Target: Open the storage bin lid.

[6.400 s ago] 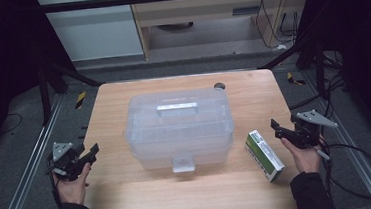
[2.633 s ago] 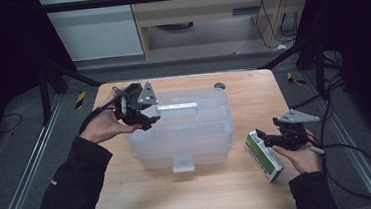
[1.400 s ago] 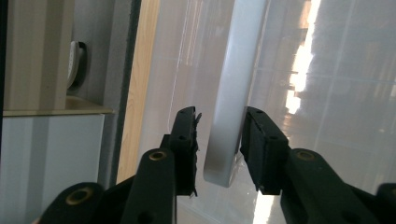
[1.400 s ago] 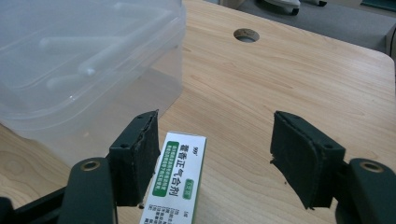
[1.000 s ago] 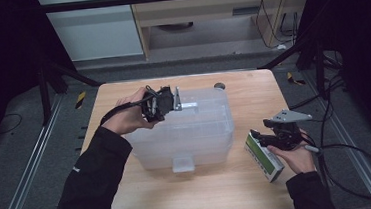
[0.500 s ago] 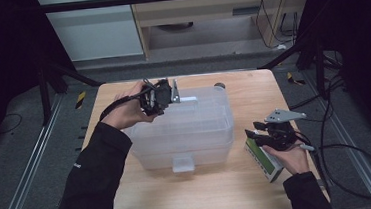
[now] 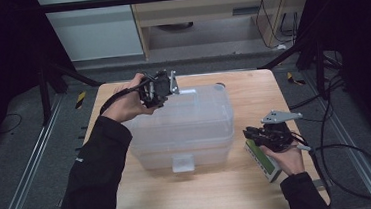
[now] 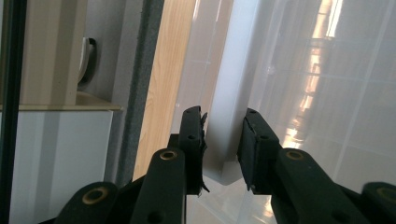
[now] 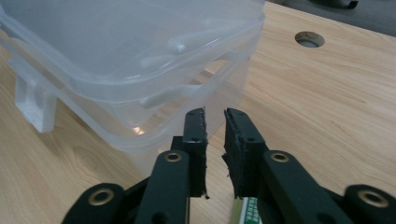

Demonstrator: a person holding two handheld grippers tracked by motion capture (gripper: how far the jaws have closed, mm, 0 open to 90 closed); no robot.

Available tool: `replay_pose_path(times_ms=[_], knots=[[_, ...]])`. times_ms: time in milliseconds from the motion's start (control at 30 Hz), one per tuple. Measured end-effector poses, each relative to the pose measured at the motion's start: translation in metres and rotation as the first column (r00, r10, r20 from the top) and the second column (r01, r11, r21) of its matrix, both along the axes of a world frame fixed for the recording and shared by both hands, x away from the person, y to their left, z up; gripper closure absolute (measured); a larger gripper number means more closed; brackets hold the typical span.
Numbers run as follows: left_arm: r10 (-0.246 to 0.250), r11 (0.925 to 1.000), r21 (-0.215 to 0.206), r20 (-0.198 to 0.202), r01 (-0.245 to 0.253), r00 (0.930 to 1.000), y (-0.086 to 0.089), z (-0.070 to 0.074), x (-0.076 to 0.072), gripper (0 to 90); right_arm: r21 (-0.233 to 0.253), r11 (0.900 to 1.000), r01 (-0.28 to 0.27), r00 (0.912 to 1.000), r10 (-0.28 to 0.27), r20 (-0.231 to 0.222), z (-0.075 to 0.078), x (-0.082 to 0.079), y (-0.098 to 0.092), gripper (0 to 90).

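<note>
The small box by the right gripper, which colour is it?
The box is green and white, seen best in the high view.

**Black claws, dark sleeves**

The person wore long dark sleeves reaching to both wrists. Each hand carried a black claw: the left claw bore a pale grey plate at its tip, and the right claw had a grey three-cornered plate on top. A black cable trailed from the right one. In the gripper views, the jaws were matte black with brass-ringed screw holes and rough-edged pads.
</note>
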State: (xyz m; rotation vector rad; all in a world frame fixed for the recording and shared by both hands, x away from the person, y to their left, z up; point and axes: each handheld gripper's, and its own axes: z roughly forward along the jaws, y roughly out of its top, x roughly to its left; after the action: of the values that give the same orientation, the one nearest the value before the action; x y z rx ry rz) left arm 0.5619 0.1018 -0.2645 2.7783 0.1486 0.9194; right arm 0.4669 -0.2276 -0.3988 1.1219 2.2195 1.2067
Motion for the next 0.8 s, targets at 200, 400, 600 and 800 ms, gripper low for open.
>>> replay_pose_path(times_ms=[200, 400, 600, 800], knots=[[0.019, 0.9995, -0.026, 0.005, -0.019, 0.9998, 0.001, 0.002, 0.005, 71.2, 0.033, 0.999, -0.032, 0.9995, 0.032, -0.007, -0.002, -0.001, 0.005, 89.7], [0.031, 0.9987, -0.042, 0.011, -0.030, 0.9995, 0.002, 0.004, 0.010, 70.7, 0.049, 0.996, -0.074, 0.9971, 0.075, -0.013, -0.003, 0.000, 0.014, 90.0], [0.042, 0.9972, -0.062, 0.003, -0.042, 0.9991, 0.003, 0.005, 0.014, 70.1, 0.068, 0.994, -0.085, 0.9963, 0.085, 0.009, -0.002, 0.003, 0.024, 90.0], [0.041, 0.9964, -0.073, -0.004, -0.042, 0.9991, 0.004, 0.004, 0.013, 69.5, 0.087, 0.994, -0.068, 0.9970, 0.064, 0.043, 0.002, 0.003, 0.026, 90.0]])
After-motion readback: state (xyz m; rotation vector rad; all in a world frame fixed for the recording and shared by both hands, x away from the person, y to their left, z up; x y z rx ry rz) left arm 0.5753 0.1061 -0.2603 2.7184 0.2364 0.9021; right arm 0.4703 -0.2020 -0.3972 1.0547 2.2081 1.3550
